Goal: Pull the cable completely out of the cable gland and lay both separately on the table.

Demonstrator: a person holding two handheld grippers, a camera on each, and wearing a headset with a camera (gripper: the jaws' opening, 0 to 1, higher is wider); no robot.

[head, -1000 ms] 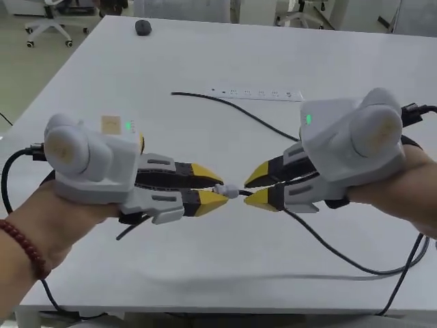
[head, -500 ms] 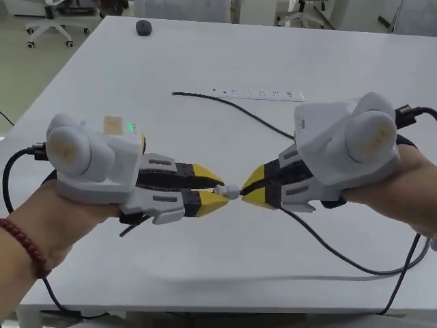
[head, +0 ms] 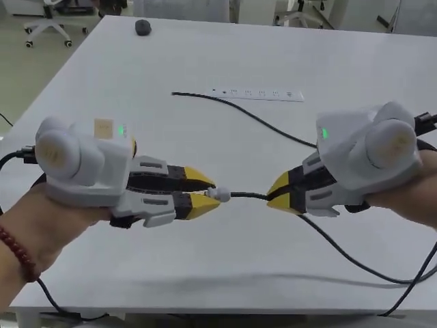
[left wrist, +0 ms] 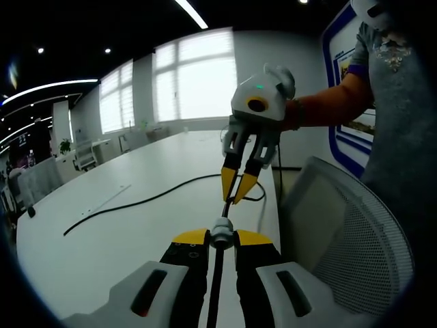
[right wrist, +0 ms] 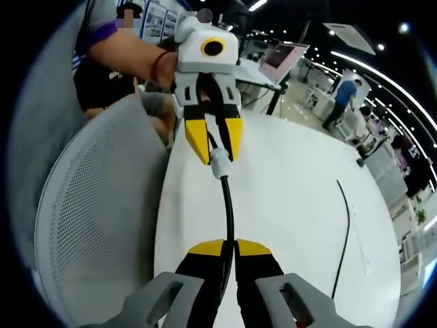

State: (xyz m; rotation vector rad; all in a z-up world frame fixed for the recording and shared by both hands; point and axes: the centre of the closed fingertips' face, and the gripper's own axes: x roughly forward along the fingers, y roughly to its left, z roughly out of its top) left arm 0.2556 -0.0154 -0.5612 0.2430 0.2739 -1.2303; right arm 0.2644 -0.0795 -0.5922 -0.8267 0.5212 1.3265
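Left gripper (head: 207,192) clenched on the cable gland (head: 220,194), right gripper (head: 274,197) clenched on the cable (head: 249,196), we hold both above the table (head: 205,61) and judge a straight, level pull apart along the cable best.

Two grippers are over the one surface (head: 205,61): the left gripper (head: 213,193) and the right gripper (head: 274,195), each with two jaws. Between them are one cable gland (head: 220,194) and one cable (head: 247,195) running through it. On the surface lie one white power strip (head: 258,94), one second black cord (head: 239,109) beside it, and one small dark object (head: 143,26). One bead bracelet (head: 17,249) circles the left wrist.
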